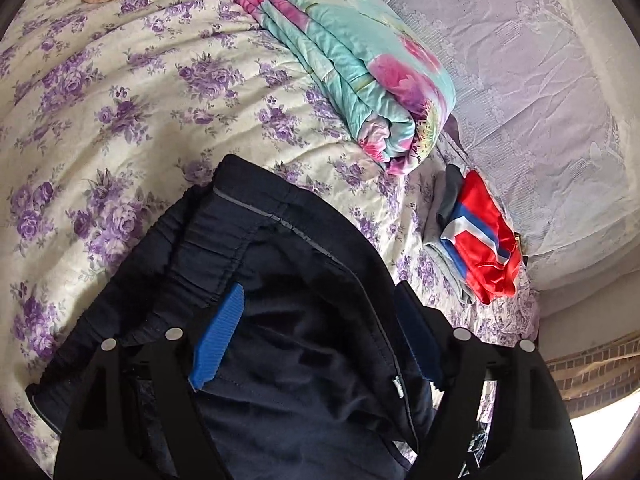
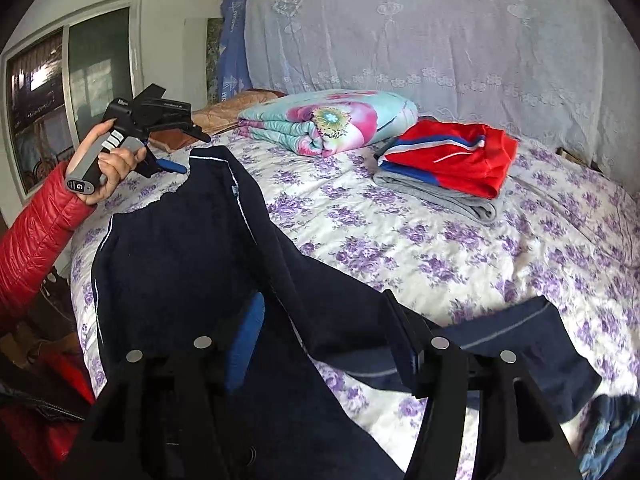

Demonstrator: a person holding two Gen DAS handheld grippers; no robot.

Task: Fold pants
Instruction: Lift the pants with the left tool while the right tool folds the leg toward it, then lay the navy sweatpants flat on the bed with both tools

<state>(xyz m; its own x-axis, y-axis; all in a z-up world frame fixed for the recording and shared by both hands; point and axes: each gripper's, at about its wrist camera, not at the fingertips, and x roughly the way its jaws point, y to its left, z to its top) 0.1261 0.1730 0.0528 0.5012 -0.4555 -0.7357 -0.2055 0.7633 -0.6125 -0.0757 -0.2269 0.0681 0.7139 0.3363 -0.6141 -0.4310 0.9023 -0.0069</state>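
The dark blue pants (image 2: pixel 180 248) lay on the flowery bed (image 2: pixel 480 248), partly lifted up. Their long way ran from the stretchy waistband (image 1: pixel 208 240) at one end, across the bed, to the leg ends (image 2: pixel 540 332) at the other.

The left gripper (image 1: pixel 318 292) was the one nearer the waistband. Its two fingers stood wide apart, and the top of the pants sat in the gap between them. The cloth looked draped there, not pinched. From the right wrist view, the person's left hand (image 2: pixel 108 168) held that gripper up at the waistband's corner.

The right gripper (image 2: pixel 322 298) was nearer the legs. Its fingers were wide apart too, and a pant leg crossed the space between them. It was not squeezing the cloth either.

So each gripper had one end of the pants right in front of it, with the pants stretched out between the two. The next move probably called for both to close on the cloth, and then for one end to be carried over to meet the other, along that long way. A folded blanket (image 2: pixel 328 120) and a small pile of red clothes (image 2: pixel 452 152) sat farther back on the bed, well apart from the pants.
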